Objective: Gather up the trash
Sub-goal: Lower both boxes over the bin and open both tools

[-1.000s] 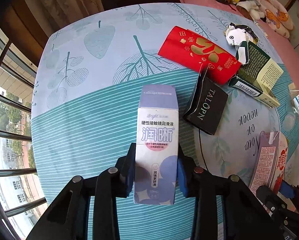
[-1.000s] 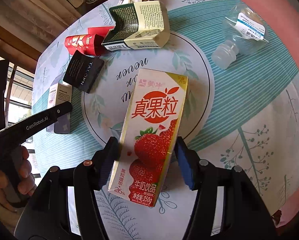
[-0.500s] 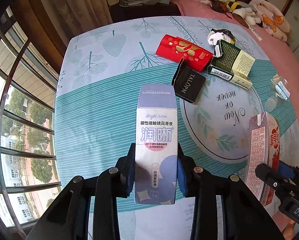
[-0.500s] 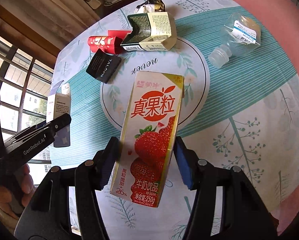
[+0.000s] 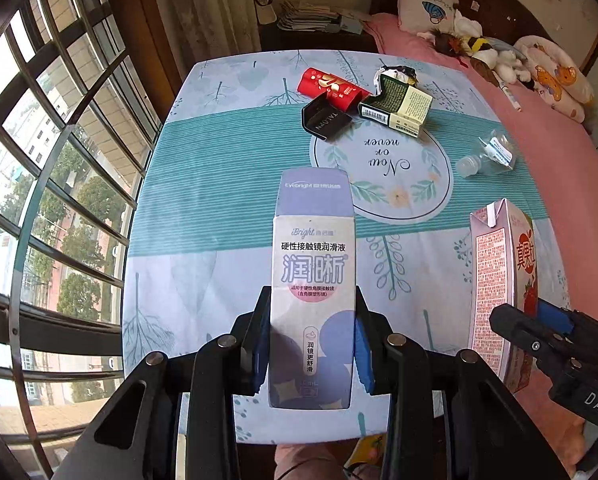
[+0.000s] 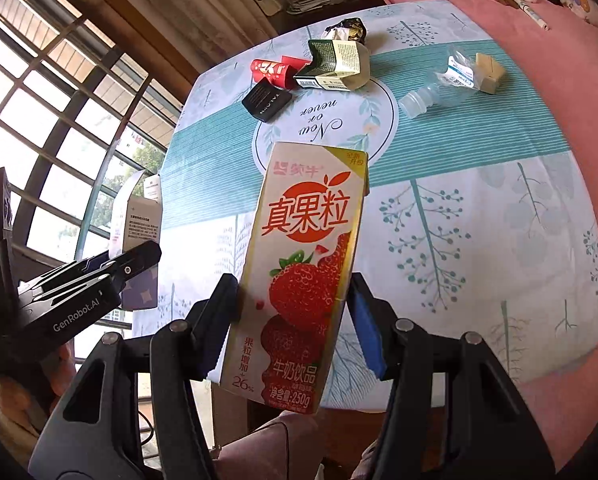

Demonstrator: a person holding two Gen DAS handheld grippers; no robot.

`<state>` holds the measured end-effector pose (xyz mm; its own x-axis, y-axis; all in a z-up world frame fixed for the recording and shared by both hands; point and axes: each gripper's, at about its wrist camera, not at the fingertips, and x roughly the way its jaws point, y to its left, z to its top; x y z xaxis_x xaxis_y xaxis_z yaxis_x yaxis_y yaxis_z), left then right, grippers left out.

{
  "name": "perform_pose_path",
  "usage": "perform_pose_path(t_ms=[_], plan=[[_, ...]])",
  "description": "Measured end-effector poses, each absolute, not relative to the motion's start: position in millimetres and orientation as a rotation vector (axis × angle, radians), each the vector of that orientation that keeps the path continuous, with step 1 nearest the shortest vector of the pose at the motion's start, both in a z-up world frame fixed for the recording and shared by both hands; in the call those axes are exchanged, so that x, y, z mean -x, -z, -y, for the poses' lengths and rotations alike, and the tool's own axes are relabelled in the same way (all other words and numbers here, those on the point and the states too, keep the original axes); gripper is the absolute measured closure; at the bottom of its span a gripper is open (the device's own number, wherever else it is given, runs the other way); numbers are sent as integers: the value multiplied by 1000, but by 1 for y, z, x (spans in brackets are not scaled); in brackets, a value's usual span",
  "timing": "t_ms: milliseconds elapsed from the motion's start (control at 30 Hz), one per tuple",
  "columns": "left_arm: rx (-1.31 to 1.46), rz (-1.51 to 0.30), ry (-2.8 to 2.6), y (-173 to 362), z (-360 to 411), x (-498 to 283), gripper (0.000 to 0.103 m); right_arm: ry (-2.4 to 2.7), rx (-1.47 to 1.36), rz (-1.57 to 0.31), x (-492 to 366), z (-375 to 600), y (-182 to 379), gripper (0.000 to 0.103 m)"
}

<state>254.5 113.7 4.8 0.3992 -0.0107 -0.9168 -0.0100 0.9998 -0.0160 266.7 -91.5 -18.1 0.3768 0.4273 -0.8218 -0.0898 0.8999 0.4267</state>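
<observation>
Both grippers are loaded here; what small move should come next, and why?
Probably carry both away toward a bin, which is not in view. The left gripper clamps the white box and the right gripper the strawberry carton, both lifted clear of the table.

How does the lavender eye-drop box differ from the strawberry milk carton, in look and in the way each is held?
The lavender eye-drop box is pale purple with its top flap open; the strawberry milk carton is red and cream, sealed. The box sits straight in the left gripper; the carton tilts in the right gripper. Both are clamped above the table.
</observation>
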Motion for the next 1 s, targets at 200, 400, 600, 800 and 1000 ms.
perform_pose_path(t_ms=[200,400,600,800,1000], plan=[[42,-1133,-42,-9,-74,-171,69,-407,-308,-1130,-199,126,10,50],[10,-1156,-44,3,-42,-105,69,-464,-299,-1181,-135,145,25,50],[-26,-1208,-15,27,-20,-65,69,-476,-315,-1237,-90,155,53,50],[-90,-1280,20,68,-8,-42,69,-460,-328,-1331,-59,150,99,50],[-66,-1360,55,126,-12,-29,69,-403,-337,-1440,-33,144,168,50]])
